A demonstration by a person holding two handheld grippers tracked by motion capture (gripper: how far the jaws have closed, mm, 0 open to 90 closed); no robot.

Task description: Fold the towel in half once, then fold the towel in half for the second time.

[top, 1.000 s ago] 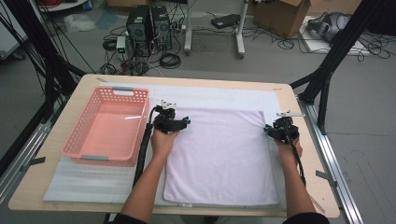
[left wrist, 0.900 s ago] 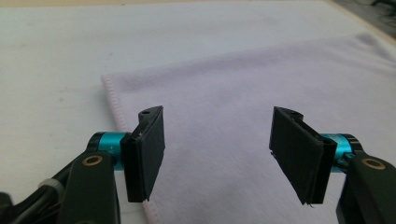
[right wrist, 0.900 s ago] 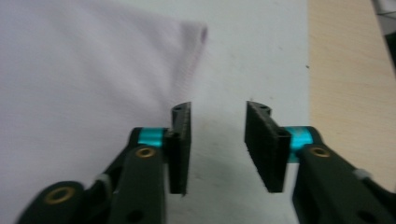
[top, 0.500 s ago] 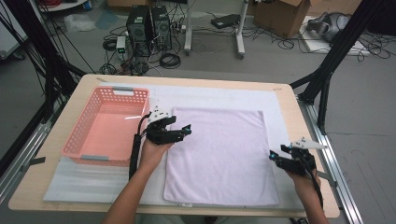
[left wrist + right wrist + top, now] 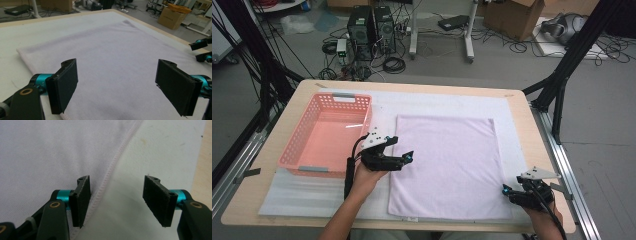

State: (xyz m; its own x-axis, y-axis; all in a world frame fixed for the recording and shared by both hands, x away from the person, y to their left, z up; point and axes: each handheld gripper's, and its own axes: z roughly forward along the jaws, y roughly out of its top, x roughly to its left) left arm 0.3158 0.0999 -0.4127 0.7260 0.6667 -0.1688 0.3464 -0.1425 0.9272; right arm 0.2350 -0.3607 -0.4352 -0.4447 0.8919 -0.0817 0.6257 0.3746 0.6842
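Basket [image 5: 324, 135] blocks left; towel [image 5: 447, 165] top unobstructed.

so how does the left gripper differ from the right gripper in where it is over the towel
The left gripper hangs over the left edge of the lilac towel, about halfway along it and beside the pink basket; the right gripper sits at the towel's near right corner. In its own view the left gripper looks across the whole cloth, while the right gripper looks straight down on the hem. Both have open jaws with nothing between the pads.
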